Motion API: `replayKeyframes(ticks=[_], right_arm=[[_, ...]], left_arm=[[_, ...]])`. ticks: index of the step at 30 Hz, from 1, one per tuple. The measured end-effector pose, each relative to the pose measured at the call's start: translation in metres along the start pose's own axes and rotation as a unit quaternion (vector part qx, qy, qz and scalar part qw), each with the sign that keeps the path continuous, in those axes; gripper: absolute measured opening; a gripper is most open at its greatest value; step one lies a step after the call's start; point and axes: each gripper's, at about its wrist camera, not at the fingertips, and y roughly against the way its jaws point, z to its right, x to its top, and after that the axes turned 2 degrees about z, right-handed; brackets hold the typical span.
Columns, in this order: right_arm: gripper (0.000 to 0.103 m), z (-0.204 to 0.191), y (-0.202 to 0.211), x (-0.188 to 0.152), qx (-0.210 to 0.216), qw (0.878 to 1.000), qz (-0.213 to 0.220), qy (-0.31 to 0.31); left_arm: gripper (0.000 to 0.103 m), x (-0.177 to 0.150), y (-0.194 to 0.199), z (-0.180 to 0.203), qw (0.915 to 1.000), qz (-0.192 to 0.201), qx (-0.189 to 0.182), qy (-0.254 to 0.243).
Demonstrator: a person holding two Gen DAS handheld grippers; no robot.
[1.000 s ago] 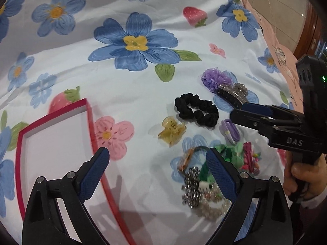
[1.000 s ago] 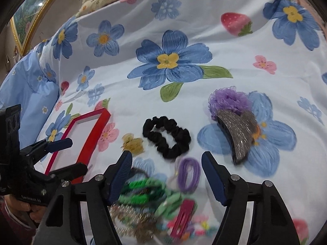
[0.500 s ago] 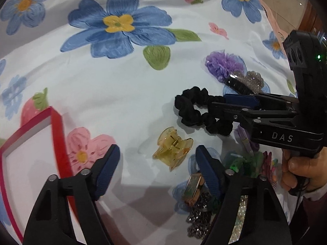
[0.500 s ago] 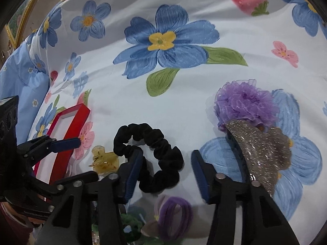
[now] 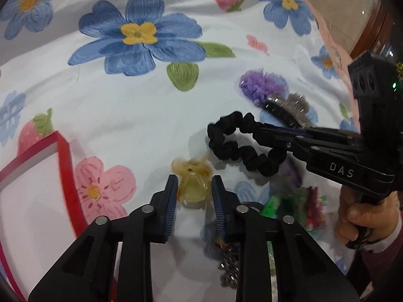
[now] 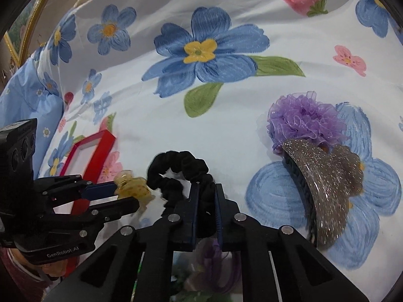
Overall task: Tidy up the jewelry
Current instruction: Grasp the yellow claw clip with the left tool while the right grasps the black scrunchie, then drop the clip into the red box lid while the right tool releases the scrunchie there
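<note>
Both grippers are working over a floral bedsheet (image 5: 151,115) w/ hair accessories scattered on it. The left gripper (image 5: 194,188) has just been closing its jaws & is now pinching the yellow claw clip (image 5: 192,178) between its 2 blue pads, narrow gap; the clip is blurred. The right gripper (image 6: 205,201) has just been closing too; its jaws are squeezing 1 side of the black scrunchie (image 6: 178,171), nearly shut on the fabric. The red-rimmed tray (image 5: 63,166) is lying to the left of the clip, apart from it. A purple ruffle scrunchie (image 6: 304,123) is touching a glittery claw clip (image 6: 325,188), right of the black one. A pile of green & pink clips (image 5: 297,209) is sitting near the person's right hand (image 5: 362,214).
</note>
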Motion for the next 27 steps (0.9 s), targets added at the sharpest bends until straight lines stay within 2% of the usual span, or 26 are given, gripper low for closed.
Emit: replayKeyframes(ticks=[7, 14, 19, 27], right_arm=[[0.01, -0.019, 0.024, -0.002, 0.021, 0.999, 0.03, -0.012], [0.01, -0.052, 0.033, -0.004, 0.053, 0.998, 0.042, -0.01], [0.01, -0.082, 0.029, -0.007, 0.076, 0.996, 0.042, 0.003], [0.01, -0.136, 0.005, -0.006, 0.116, 0.993, 0.026, 0.022]], left_arm=[[0.024, -0.019, 0.049, -0.015, 0.998, 0.045, -0.01, 0.043], [0.024, -0.038, 0.09, -0.039, 0.9934, 0.084, 0.001, 0.078], [0.024, -0.052, 0.113, -0.063, 0.9895, 0.102, 0.022, 0.101], [0.024, -0.077, 0.131, -0.118, 0.9807, 0.108, 0.064, 0.149]])
